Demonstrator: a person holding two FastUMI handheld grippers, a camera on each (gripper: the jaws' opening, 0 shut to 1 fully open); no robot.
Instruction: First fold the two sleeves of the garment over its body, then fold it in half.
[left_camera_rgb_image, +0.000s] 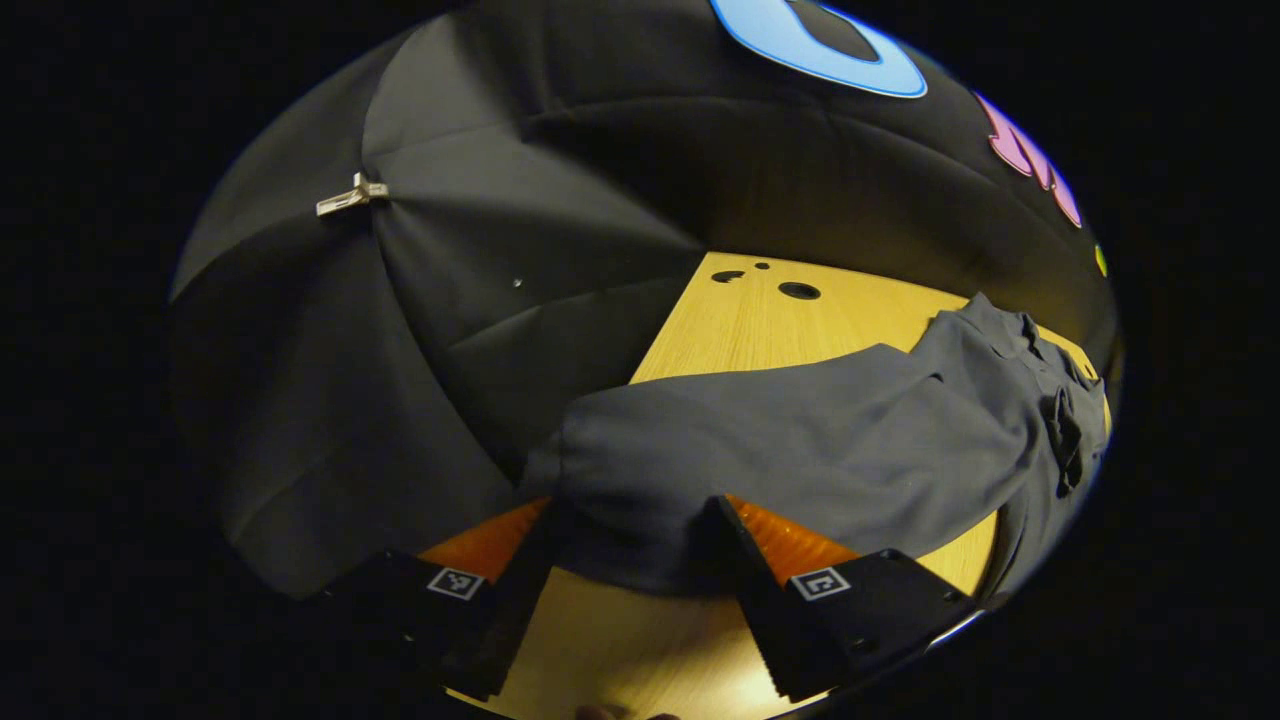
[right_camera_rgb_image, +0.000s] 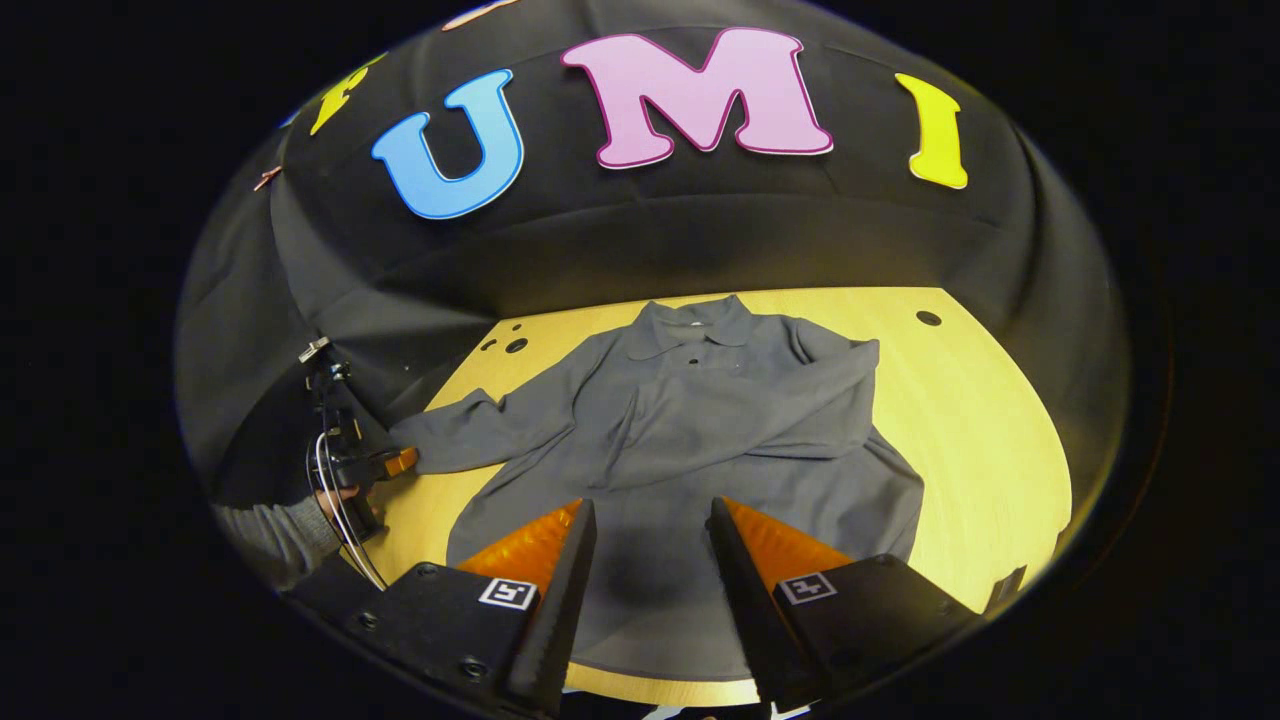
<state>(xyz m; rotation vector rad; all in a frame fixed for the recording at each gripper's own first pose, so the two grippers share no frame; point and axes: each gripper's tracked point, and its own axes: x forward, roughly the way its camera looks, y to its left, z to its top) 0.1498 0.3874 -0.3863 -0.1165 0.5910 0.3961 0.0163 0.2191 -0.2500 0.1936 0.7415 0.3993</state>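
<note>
A grey long-sleeved collared shirt (right_camera_rgb_image: 700, 420) lies spread on the wooden table (right_camera_rgb_image: 980, 430), collar at the far side. One sleeve (right_camera_rgb_image: 800, 400) is folded across the body. The other sleeve (right_camera_rgb_image: 470, 440) stretches out sideways to the table's edge. In the left gripper view that sleeve's cuff (left_camera_rgb_image: 640, 470) lies between the fingers of my left gripper (left_camera_rgb_image: 635, 510), which stands open around it. The same gripper (right_camera_rgb_image: 395, 463), held by a hand, sits at the cuff in the right gripper view. My right gripper (right_camera_rgb_image: 652, 505) hangs open over the shirt's lower body, nothing between its fingers.
Small round holes (right_camera_rgb_image: 515, 345) mark the table's far corner, with another hole (right_camera_rgb_image: 928, 318) on the opposite side. The black cloth wall (left_camera_rgb_image: 450, 300) hangs close behind the cuff, with a metal clip (left_camera_rgb_image: 350, 197) on it. Bare wood (right_camera_rgb_image: 1000, 470) lies beside the shirt.
</note>
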